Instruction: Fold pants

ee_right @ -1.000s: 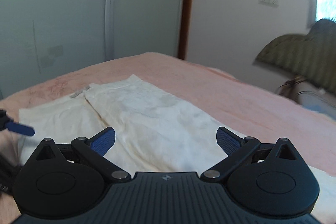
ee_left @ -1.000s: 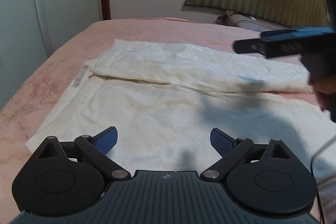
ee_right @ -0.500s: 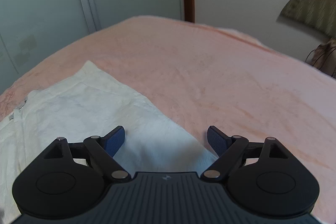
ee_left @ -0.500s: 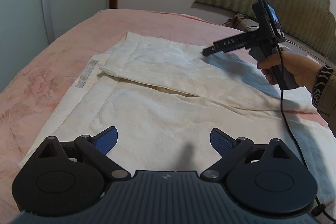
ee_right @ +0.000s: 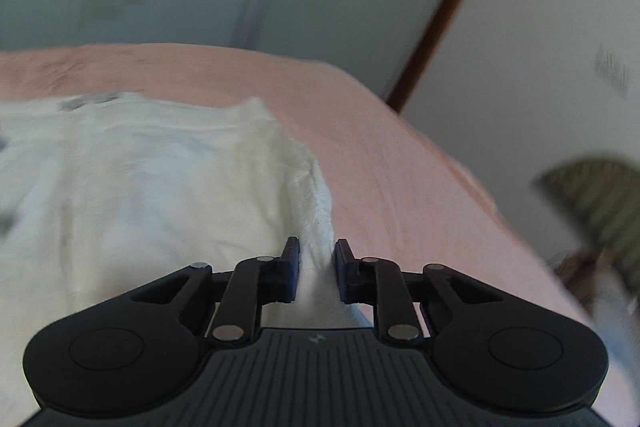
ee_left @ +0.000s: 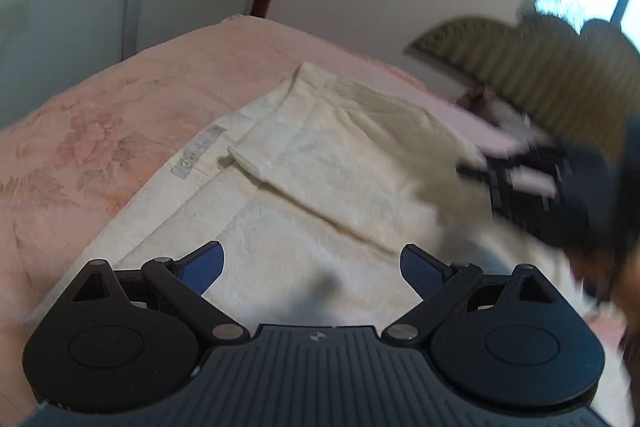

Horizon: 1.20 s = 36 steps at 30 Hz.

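Cream fabric now sits between the blue pads of the right gripper [ee_right: 316, 269]: we find its jaws have just been closing, from wide apart a second ago to a narrow gap, and they have pinched a raised ridge at the edge of the pants [ee_right: 132, 195]. Half a second ago that same edge lay flat under the open jaws. In the left wrist view the cloth at the far right of the pants [ee_left: 320, 187] appears lifted and bunched at the right gripper [ee_left: 470, 171], though blur there prevents confirmation of how far it is raised. Our left gripper [ee_left: 312, 267] has its jaws spread wide, with nothing between them, poised over the near part of the garment, which lies on the pink bedspread [ee_left: 92, 131], one leg already laid over the other and the label [ee_left: 198, 153] exposed at the waistband. We judge the grasp for the next fold is secured on one side only. The left side has not yet taken hold.
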Each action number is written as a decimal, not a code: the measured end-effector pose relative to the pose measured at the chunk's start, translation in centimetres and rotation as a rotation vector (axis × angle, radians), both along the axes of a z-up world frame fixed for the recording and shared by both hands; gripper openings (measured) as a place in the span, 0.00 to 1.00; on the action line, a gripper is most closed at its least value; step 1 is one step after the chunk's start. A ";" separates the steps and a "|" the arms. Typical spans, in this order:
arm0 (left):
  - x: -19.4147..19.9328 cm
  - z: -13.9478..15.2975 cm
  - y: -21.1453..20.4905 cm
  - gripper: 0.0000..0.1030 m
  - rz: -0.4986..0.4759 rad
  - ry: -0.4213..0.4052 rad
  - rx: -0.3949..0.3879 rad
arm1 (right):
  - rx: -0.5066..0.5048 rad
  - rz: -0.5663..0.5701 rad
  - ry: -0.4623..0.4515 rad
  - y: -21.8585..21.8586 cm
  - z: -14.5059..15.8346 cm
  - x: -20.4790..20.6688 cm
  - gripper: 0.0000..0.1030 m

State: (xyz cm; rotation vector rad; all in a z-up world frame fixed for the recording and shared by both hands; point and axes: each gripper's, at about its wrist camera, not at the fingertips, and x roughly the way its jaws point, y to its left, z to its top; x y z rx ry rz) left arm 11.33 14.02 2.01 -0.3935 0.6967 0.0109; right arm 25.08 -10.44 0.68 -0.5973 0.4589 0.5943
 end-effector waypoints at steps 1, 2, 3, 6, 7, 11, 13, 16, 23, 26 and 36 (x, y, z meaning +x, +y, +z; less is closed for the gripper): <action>-0.1 0.2 0.6 0.93 0.013 -0.015 -0.059 | -0.025 0.034 -0.039 0.5 0.3 -2.2 0.17; 0.0 0.4 1.2 0.94 0.020 -0.028 -0.118 | -0.050 0.067 -0.068 1.0 0.5 -4.4 0.16; 0.1 0.4 1.6 0.94 0.023 -0.030 -0.173 | -0.076 0.100 -0.094 1.6 0.6 -6.6 0.10; 1.4 0.4 2.1 0.97 0.024 -0.041 -0.274 | -0.122 0.207 -0.128 2.9 0.5 -13.5 0.07; 1.9 0.4 2.2 0.97 0.035 -0.048 -0.283 | -0.147 0.234 -0.133 3.3 0.2 -15.3 0.07; 5.0 0.7 2.5 0.97 0.102 -0.047 -0.289 | -0.179 0.260 -0.122 4.3 -1.5 -18.3 0.07; 5.8 1.3 2.8 0.97 0.081 -0.033 -0.313 | -0.162 0.193 -0.146 3.8 -1.4 -17.2 0.08; 4.6 1.4 2.6 0.98 0.082 -0.081 -0.305 | 0.001 0.037 -0.117 1.2 0.8 -12.7 0.41; 4.2 -0.7 1.2 0.98 0.006 -0.018 -0.216 | 0.315 -0.139 0.213 -3.4 1.1 2.8 1.00; 5.5 -1.3 1.5 0.98 -0.038 0.043 -0.214 | 0.462 -0.218 0.374 -4.2 -1.2 8.4 1.00; 4.5 -1.1 4.3 0.98 0.026 -0.029 -0.381 | 0.079 0.101 0.074 4.5 -0.8 -4.5 0.11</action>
